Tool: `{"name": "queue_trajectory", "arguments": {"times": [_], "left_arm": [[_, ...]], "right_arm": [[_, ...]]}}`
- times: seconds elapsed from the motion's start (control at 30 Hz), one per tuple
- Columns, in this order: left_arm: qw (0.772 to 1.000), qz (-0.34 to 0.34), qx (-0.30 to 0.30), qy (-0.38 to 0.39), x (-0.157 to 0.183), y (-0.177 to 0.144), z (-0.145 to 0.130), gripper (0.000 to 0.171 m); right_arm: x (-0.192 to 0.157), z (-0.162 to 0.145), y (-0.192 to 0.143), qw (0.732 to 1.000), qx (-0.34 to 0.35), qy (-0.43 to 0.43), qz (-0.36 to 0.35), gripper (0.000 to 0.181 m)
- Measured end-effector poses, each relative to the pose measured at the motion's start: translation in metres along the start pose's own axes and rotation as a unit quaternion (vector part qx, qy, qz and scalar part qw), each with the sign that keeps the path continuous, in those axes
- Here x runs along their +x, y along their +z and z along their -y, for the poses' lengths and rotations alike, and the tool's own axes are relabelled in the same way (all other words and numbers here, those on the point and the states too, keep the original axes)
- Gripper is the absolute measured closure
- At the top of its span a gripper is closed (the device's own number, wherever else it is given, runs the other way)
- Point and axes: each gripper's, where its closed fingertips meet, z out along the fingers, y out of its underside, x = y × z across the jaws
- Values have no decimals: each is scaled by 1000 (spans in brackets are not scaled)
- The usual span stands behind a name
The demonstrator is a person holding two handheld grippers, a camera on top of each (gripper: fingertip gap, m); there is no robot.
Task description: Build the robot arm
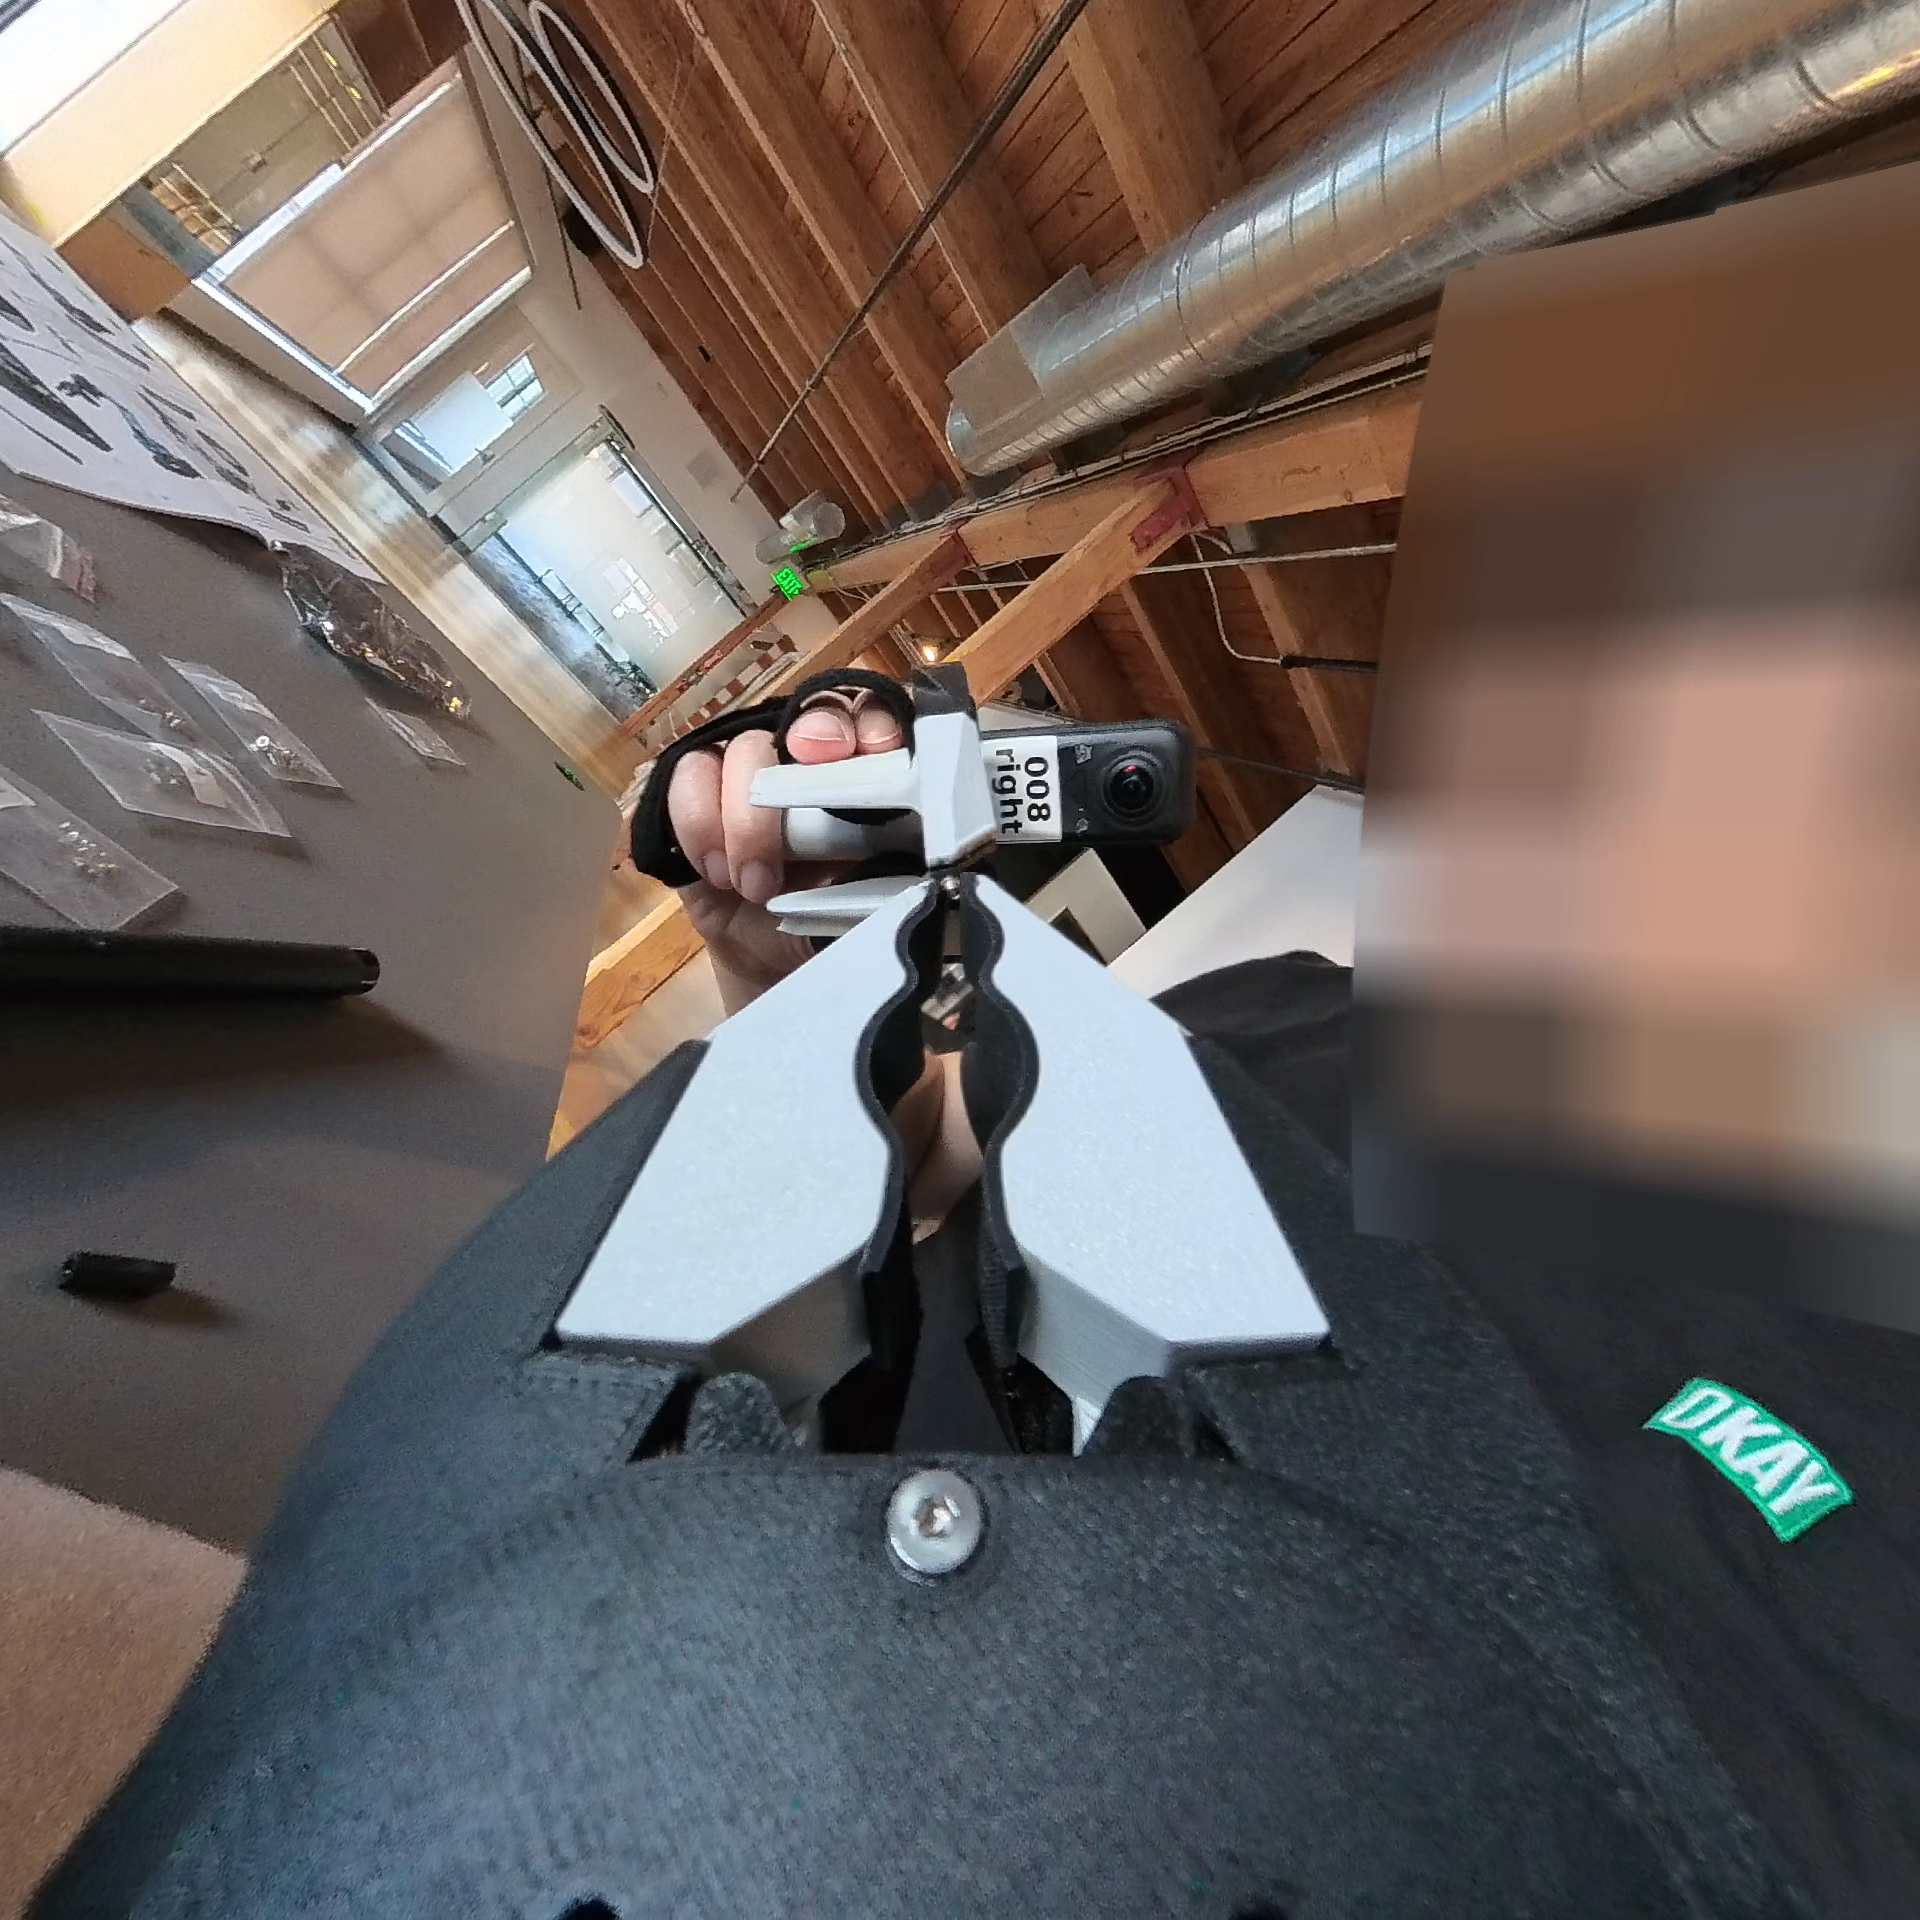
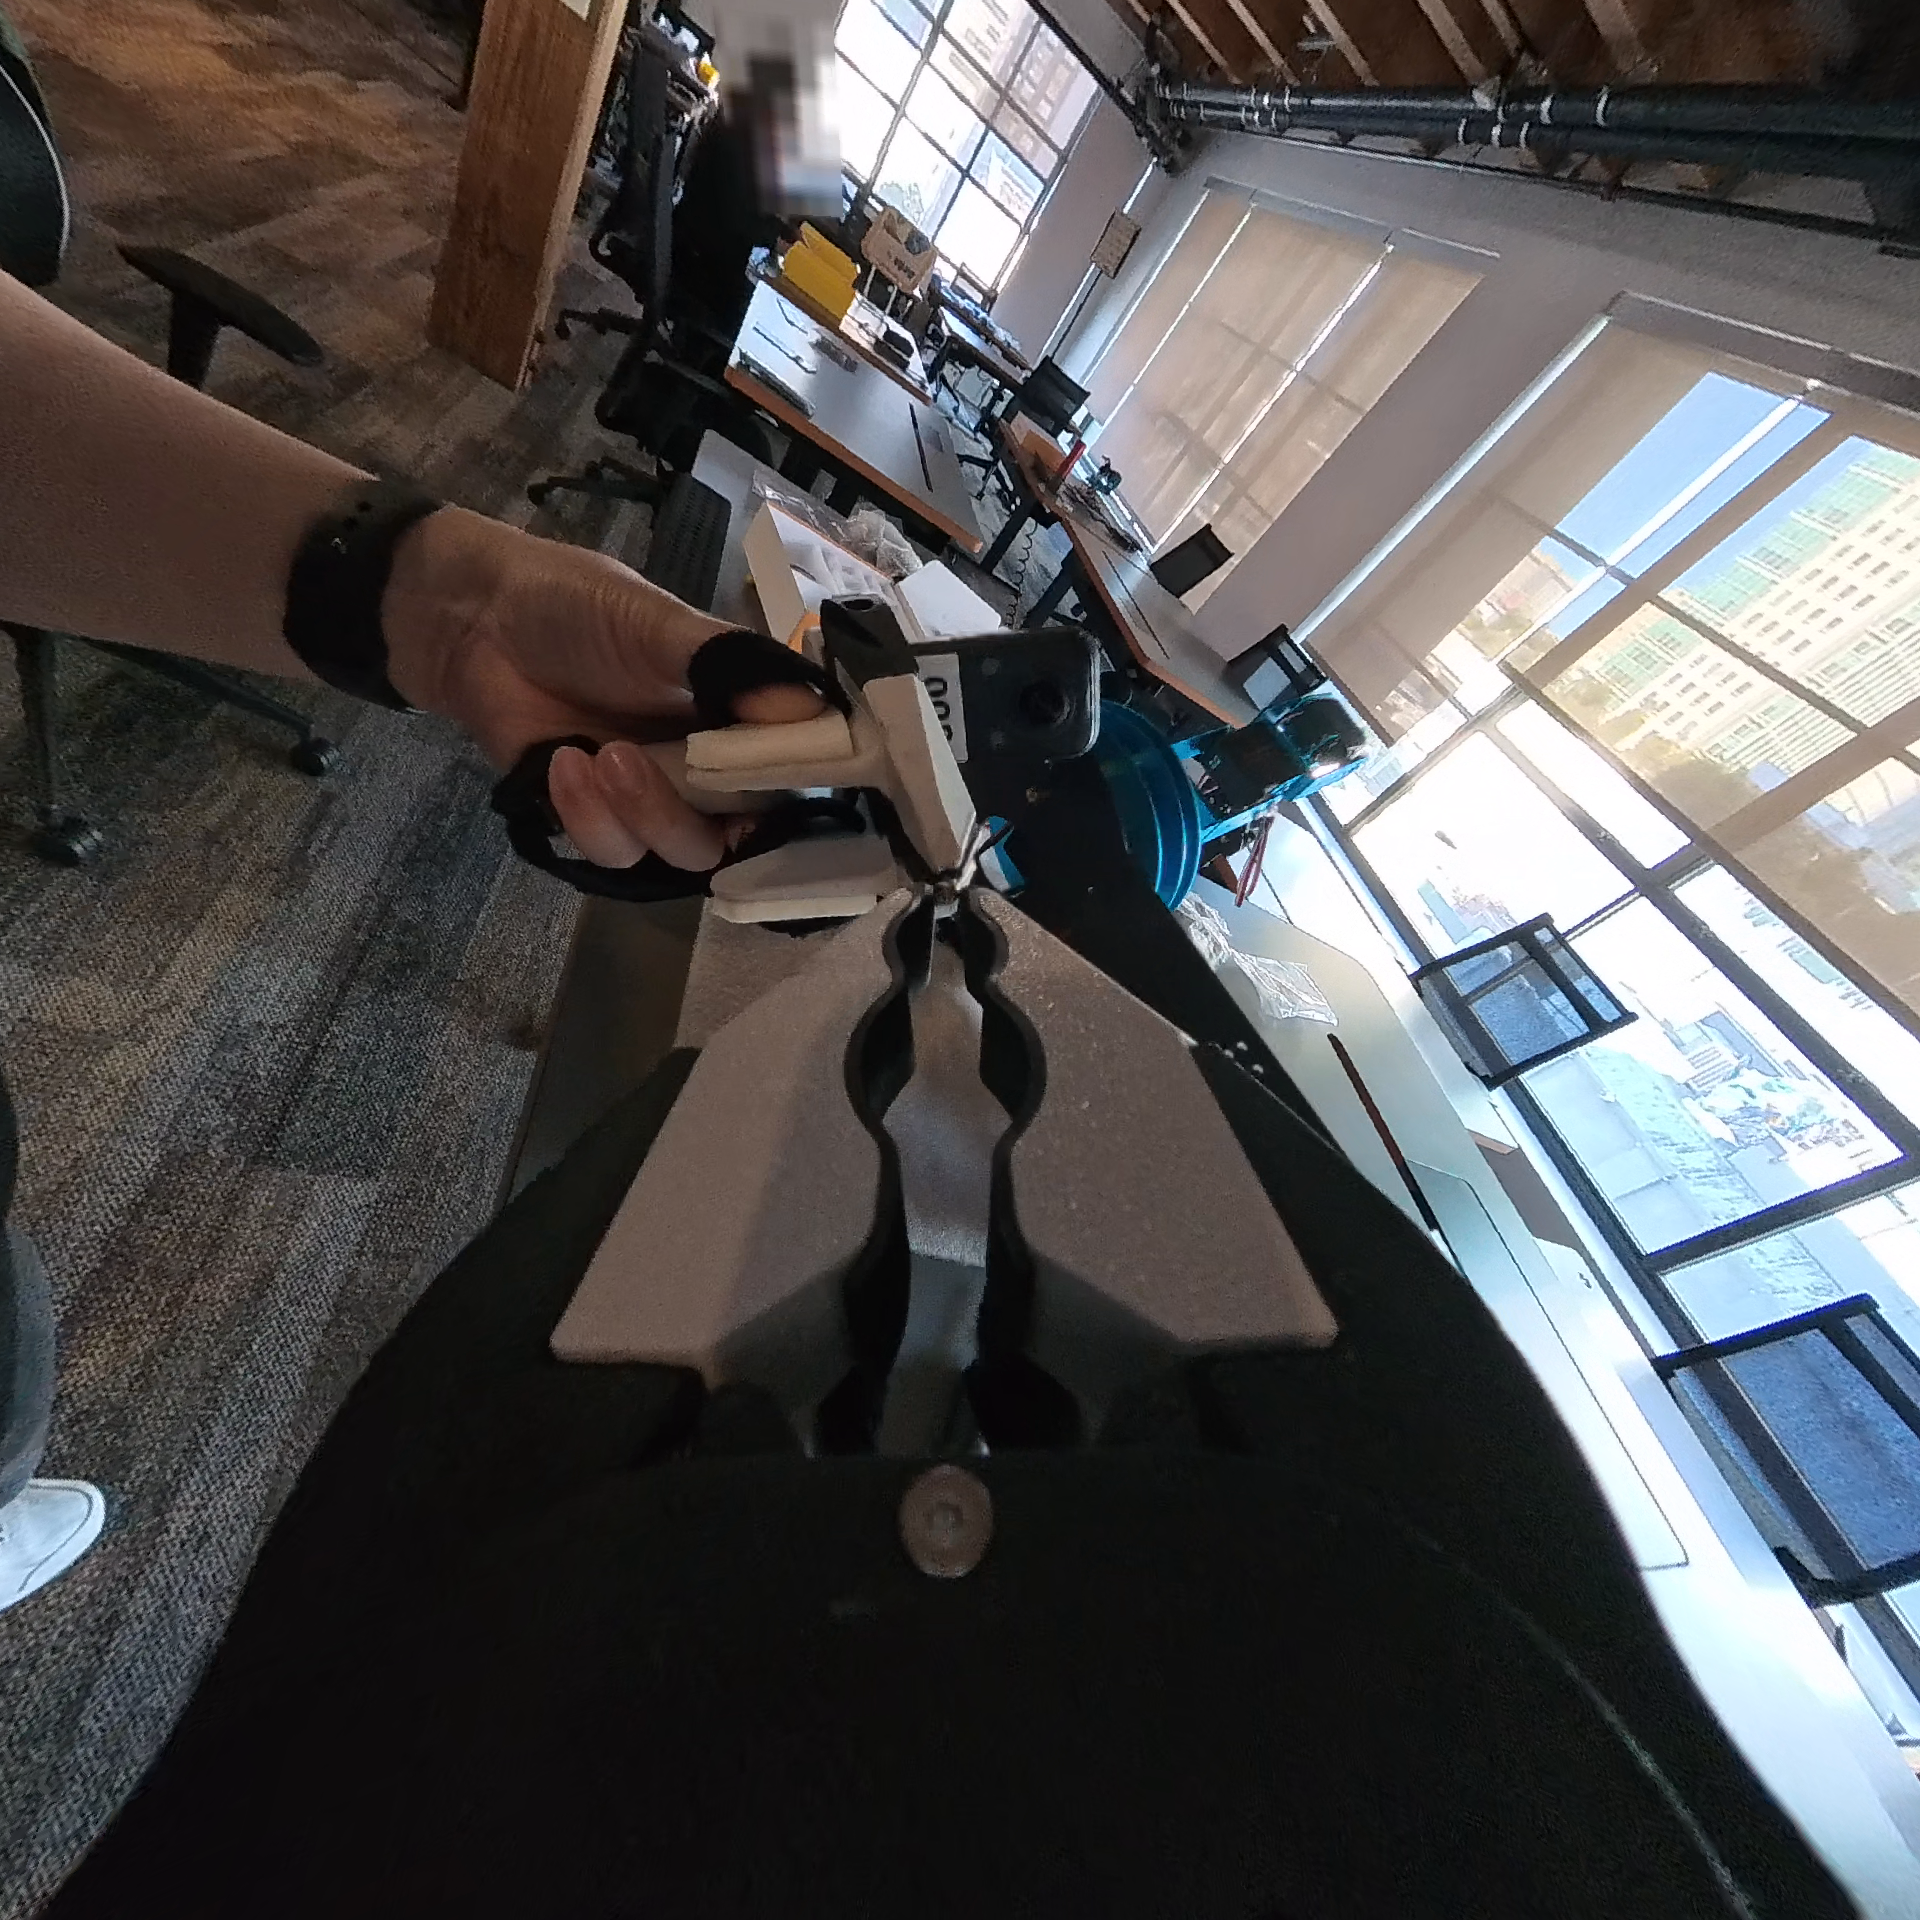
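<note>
We hold our left gripper (image 1: 951,899) with its two grey fingers drawn together, tips all but meeting. Our right gripper (image 2: 940,899) is closed the same way, and the two point at each other, tip to tip. Our right hand (image 1: 738,821) wraps its handle, fingers curled through black loops. Our left hand (image 2: 561,707) grips the other handle likewise, the bare left forearm (image 2: 156,499) reaching in from the side with a black band (image 2: 348,592) on the wrist.
</note>
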Motion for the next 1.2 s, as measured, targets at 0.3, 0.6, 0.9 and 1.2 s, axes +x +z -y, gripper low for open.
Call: {"name": "queue_trajectory", "arguments": {"times": [0.3, 0.6, 0.9, 1.2], "left_arm": [[1000, 4, 1, 1, 1, 1, 2, 171], [1000, 18, 5, -5, -6, 1, 0, 171], [903, 383, -172, 95, -99, -40, -34, 165], [775, 578, -254, 25, -144, -36, -47, 165]], "right_arm": [[2, 2, 1, 1000, 1, 7, -23, 178], [1, -6, 0, 999, -11, 4, -47, 179], [15, -41, -61, 990, -59, 51, -113, 178], [1, -57, -105, 988, -42, 77, -124, 179]]}}
